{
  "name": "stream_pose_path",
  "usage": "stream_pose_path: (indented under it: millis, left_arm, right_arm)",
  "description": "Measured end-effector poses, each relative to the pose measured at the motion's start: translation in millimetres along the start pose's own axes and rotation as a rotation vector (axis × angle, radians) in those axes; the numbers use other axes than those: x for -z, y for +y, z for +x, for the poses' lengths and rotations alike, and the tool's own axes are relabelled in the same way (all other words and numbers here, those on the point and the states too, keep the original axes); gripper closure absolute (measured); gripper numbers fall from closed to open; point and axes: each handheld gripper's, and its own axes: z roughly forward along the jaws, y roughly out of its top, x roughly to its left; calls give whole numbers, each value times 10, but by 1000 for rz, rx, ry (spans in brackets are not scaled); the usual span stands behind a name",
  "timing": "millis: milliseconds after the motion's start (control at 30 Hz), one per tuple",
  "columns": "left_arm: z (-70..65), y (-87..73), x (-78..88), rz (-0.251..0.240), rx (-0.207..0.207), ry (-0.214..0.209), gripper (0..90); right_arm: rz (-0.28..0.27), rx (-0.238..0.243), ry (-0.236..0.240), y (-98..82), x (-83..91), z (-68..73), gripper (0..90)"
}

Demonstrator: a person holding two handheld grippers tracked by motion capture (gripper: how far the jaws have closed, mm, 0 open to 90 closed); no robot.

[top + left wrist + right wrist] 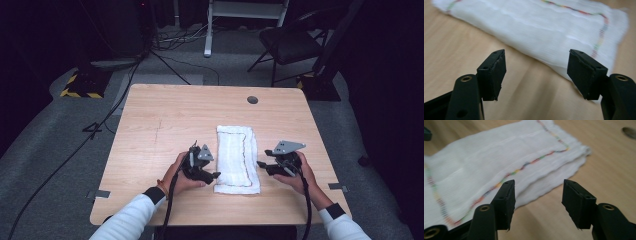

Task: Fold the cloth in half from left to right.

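Folded white towel [237, 158], edged with multicoloured stitching, is laid flat on the wooden table [165, 125]. Left gripper [216, 175] is held low just beside its left edge, right gripper [261, 164] just beside its right edge; both sets of jaws are spread apart, nothing clamped between them.

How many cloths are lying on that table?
1. A single folded white cloth with a coloured stitched border lies on the wooden table, toward its near edge, between the two hand-held grippers. Its folds stack several layers; nothing shows whether another cloth is tucked inside.
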Motion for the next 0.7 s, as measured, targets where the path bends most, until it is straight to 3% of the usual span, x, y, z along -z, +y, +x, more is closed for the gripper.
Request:
stream_pose_path:
  millis: [67, 167, 233, 333, 433, 467, 500, 567, 700]
  left_arm:
    - [104, 73, -28, -6, -8, 43, 298]
    - [328, 230, -132, -30, 19, 78, 294]
    - [386, 267, -163, -37, 29, 67, 294]
    - [567, 398, -288, -41, 53, 113, 296]
    - [640, 445, -366, -42, 49, 145, 307]
    - [682, 465, -411, -35, 44, 148, 337]
    - [770, 503, -495, -30, 76, 157, 363]
    - [843, 535, -582, -31, 115, 136, 357]
    - [886, 580, -668, -27, 119, 154, 329]
  right_arm:
    - [-11, -14, -25, 84, -76, -96, 458]
    - [-27, -50, -47, 237, -248, -267, 464]
    - [-32, -56, -51, 268, -291, -303, 465]
    - [-14, -90, -61, 372, -476, -428, 477]
    - [0, -111, -77, 404, -563, -483, 501]
    - [0, -121, -75, 412, -600, -509, 520]
    - [18, -110, -102, 423, -681, -531, 528]
    - [35, -128, -93, 420, -766, -549, 527]
    - [52, -135, -91, 425, -852, -554, 515]
